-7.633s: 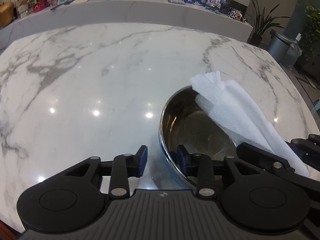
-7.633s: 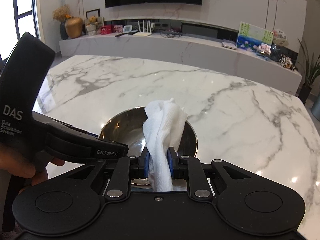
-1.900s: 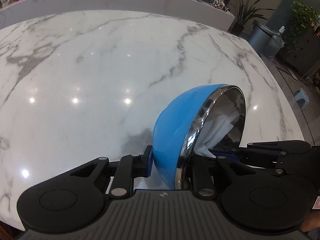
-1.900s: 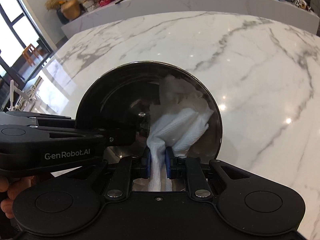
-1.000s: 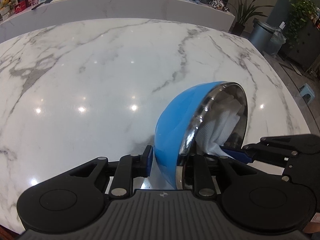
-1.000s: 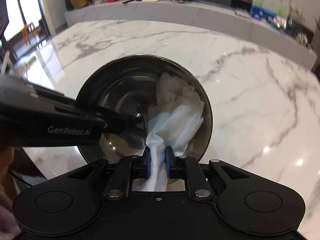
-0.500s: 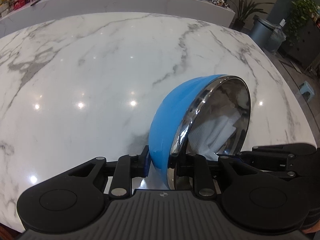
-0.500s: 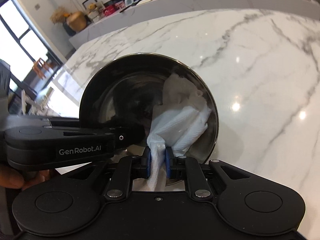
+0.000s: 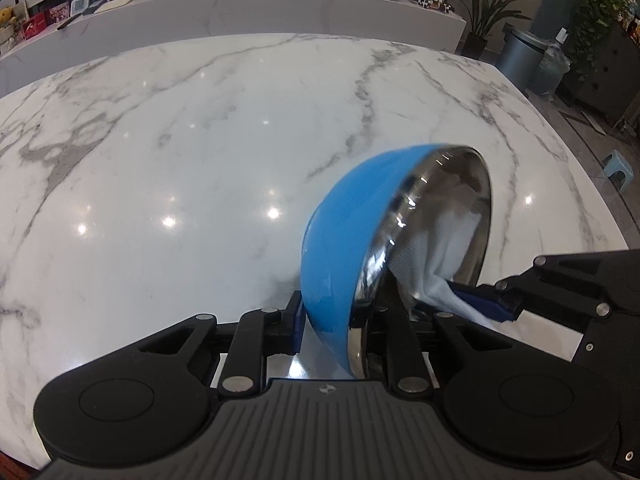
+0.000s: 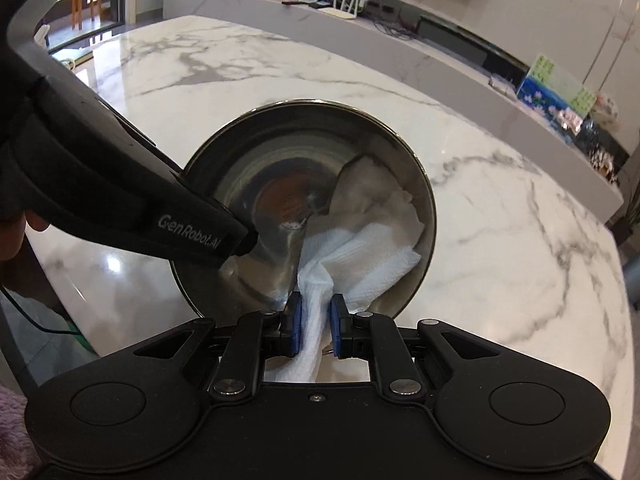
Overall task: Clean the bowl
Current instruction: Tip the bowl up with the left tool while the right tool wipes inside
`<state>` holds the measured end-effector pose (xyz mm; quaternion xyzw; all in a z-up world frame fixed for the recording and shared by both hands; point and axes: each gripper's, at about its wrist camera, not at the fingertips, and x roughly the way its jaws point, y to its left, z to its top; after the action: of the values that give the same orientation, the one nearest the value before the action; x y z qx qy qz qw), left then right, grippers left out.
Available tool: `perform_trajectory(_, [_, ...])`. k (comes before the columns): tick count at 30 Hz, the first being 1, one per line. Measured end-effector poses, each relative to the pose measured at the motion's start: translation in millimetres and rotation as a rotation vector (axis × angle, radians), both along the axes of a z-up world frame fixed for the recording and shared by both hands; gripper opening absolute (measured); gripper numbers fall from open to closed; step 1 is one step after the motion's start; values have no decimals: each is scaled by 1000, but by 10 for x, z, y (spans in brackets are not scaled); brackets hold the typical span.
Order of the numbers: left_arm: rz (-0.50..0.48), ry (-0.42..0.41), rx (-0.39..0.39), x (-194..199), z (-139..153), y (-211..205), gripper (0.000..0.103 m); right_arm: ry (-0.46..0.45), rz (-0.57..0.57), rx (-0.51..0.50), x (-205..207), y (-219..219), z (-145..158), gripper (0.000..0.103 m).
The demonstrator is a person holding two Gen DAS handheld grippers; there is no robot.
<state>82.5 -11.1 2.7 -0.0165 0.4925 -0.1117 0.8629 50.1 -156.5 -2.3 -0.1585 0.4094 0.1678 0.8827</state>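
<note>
Your work surface is a white marble table [image 9: 180, 152] with grey veining; ceiling lights glare off it. Beyond its far edge runs a long marble ledge [image 9: 240, 8] carrying small items too blurred to name.

The bowl [image 9: 344, 232], blue outside and steel inside, sits tipped up on its side over the table's near right part, its opening turned to the right in the left wrist view and straight at the lens in the right wrist view [image 10: 280, 184].

Your left gripper [image 9: 326, 320] is clamped on the bowl's lower rim: one pad on the blue outside, the other inside against the steel. In the right wrist view it enters from the left as a black arm [image 10: 200, 232] reaching the rim.

Your right gripper [image 10: 316, 326] is clenched on a white paper towel [image 10: 360, 256]. The towel's bunched neck runs between the blue pads; its loose end fans out against the bowl's inner right wall. A mirrored patch of towel shows on the steel above it.

A fingertip [image 10: 36, 222] shows at the left edge.
</note>
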Motion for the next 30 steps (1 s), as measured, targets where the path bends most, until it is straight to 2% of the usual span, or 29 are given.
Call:
perform_trajectory(7, [21,12,-34,13,-36,22,22,68,-63,137,63,-160,14,12])
perform_trajectory(11, [20,40,-44,5,-96,10,22,150,-115,307,154,-251,-7,12])
perform_trajectory(15, [17,45,-42,2,-114,12,22,198,-151,417,182,-366,-28,12])
perform_trajectory(18, [9,44,-39,2,-109,12,22,194,-143,408,249,-370,-33,12])
perform_trajectory(22, [-9,38,-16,-4,-95,-14,21,163,-114,337,241,-285,17,12])
perform_trajectory(24, [-14,37,-7,-5,-89,-23,21,132,-90,276,251,-226,60,12])
perform_trajectory(30, [-20,24,26,-9,-69,-37,20,-17,1,-5,157,60,141,12])
